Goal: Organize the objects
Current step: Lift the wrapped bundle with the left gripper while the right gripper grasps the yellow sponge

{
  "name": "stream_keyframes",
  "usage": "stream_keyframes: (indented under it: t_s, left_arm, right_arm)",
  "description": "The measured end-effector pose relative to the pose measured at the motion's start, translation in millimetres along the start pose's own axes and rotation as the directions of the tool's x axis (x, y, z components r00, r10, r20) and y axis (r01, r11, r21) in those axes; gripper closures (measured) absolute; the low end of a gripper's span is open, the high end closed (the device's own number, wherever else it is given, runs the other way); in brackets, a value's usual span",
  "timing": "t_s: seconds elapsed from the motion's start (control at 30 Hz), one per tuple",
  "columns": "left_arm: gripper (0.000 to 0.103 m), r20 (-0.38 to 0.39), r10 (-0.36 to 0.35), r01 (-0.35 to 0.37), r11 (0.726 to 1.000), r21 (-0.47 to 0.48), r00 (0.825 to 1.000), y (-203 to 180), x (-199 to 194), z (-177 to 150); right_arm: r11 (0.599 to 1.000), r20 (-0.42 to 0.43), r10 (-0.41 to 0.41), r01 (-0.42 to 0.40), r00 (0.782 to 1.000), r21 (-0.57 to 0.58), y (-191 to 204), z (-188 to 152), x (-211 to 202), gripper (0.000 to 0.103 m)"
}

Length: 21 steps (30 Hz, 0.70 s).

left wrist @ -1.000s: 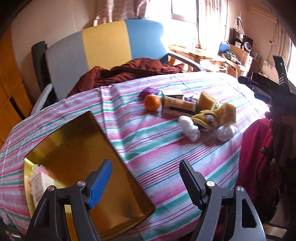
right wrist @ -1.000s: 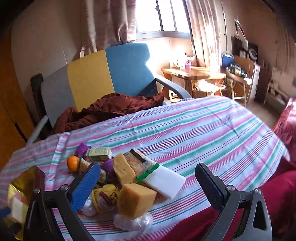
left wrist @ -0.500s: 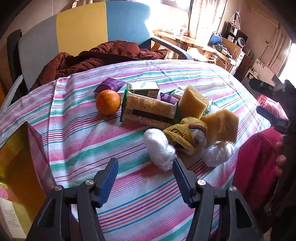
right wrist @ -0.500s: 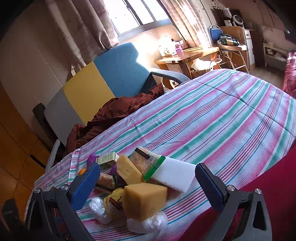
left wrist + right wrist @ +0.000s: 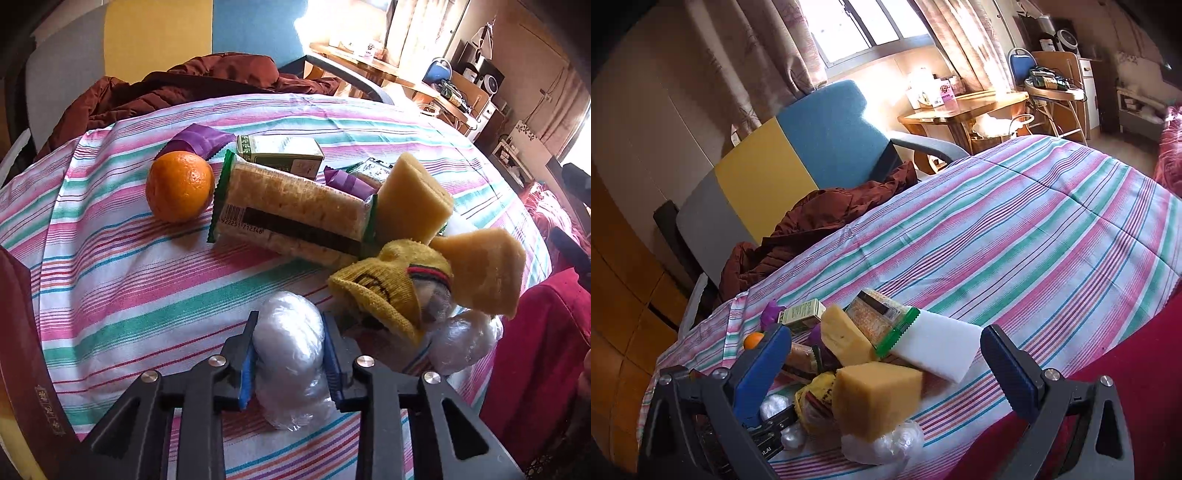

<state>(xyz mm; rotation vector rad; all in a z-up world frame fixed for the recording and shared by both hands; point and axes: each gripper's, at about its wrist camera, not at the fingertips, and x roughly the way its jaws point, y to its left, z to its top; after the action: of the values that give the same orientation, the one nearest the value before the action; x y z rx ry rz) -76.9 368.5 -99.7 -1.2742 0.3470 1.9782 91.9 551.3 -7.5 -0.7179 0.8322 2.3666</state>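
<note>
We've got the plastic wad (image 5: 288,354) pinched in our left tongs (image 5: 290,332).
Right tongs (image 5: 882,354) spread wide; orange (image 5: 180,186) sits well beyond the wad.

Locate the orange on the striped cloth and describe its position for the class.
In the left wrist view the orange sits at the left end of the pile, touching the green-edged cracker packet on its right, with a purple wrapper just behind it.

Round orange fruit (image 5: 753,340) mostly hidden behind the right gripper's blue-padded finger (image 5: 761,373). Dark red box (image 5: 22,350) cut off at the left edge. Print on the small green carton (image 5: 284,155) too small to read.
</note>
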Motion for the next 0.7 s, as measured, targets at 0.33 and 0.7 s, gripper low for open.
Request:
stream_keyframes:
  t_s: [0.33,0.7]
  left_arm:
    - [0.073,0.01,0.026,-0.026,1.0,0.009,1.0,7.0,-23.2,-30.1]
    - [0.073,0.075,0.022,-0.026,0.998,0.05,0.997,4.6,-71.9,-57.7]
  right_arm:
    - [0.996,-0.085,-0.068,0.063,0.994,-0.061,10.5,-1.8,15.7,0.0]
    - [0.978,-0.259,-0.126,0.076,0.957,-0.195,30.8,-15.1,47.4,0.006]
